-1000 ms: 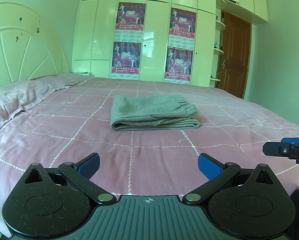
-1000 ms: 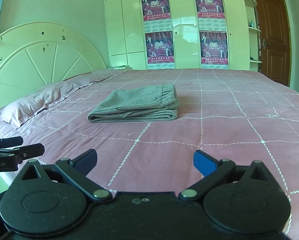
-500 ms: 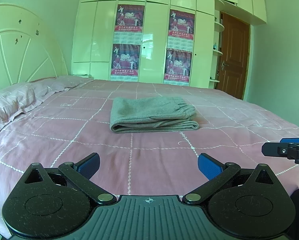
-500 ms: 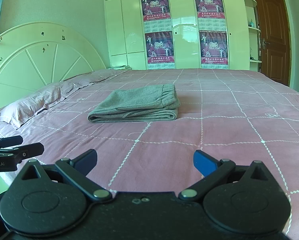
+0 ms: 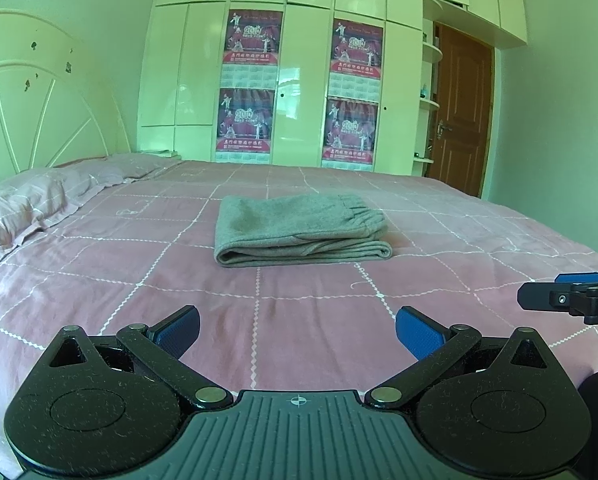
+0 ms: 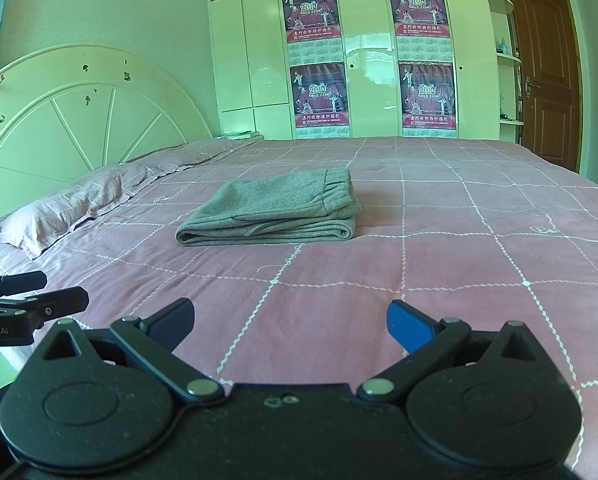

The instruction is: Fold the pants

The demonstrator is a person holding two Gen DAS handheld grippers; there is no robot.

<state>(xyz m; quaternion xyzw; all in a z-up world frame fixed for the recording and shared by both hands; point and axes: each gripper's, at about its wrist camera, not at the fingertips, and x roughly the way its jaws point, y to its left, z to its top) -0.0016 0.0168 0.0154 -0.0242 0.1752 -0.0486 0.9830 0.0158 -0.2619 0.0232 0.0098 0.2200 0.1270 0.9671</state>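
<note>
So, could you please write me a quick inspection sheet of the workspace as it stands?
Surface: bed with a pink checked cover, mostly smooth.
Job's things: grey pants lie folded in a neat stack mid-bed, waistband on top at the right.
Clutter: pillow by the headboard; nothing else on the cover.
Grippers: left gripper and right gripper both open, holding nothing, apart from the pants.
Cables: nothing seen.
Surroundings: wardrobe with four posters, brown door at the right.
</note>
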